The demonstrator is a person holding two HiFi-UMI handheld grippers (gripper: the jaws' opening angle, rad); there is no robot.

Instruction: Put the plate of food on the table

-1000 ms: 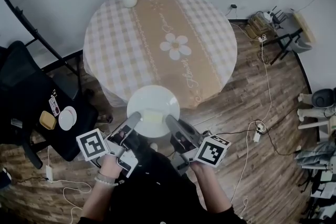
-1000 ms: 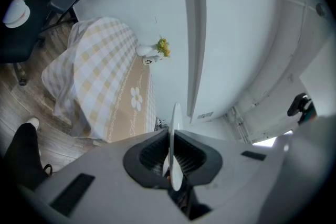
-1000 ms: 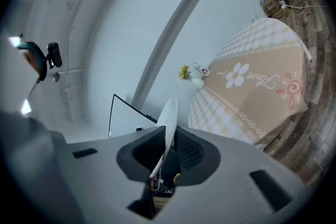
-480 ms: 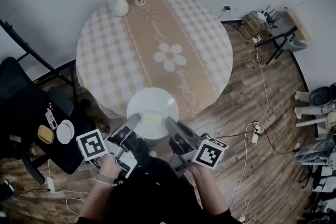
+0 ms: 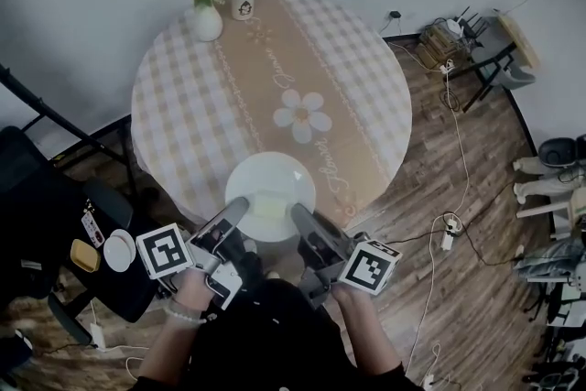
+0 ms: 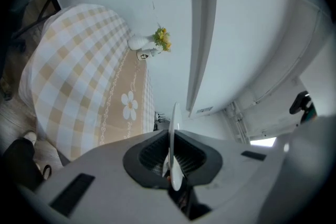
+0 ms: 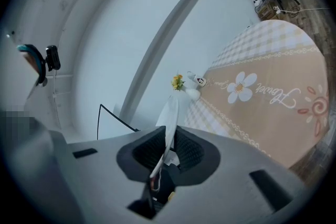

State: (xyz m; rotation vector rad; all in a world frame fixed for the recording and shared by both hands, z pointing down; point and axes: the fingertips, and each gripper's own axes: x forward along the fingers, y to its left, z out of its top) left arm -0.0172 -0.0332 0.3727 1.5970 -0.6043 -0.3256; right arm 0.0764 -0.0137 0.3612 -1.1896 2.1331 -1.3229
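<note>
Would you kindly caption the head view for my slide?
The left gripper and right gripper each grip the rim of a white plate of food at the round table's near edge.

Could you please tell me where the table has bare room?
The checked tablecloth is bare from its near edge past the daisy print; only the far edge is crowded, by a white flower vase and small white cup.

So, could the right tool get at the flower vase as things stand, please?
Probably not. The right tool is shut on the rim of the plate, as is the left tool, and the vase stands at the far edge of the table, well beyond them.
</note>
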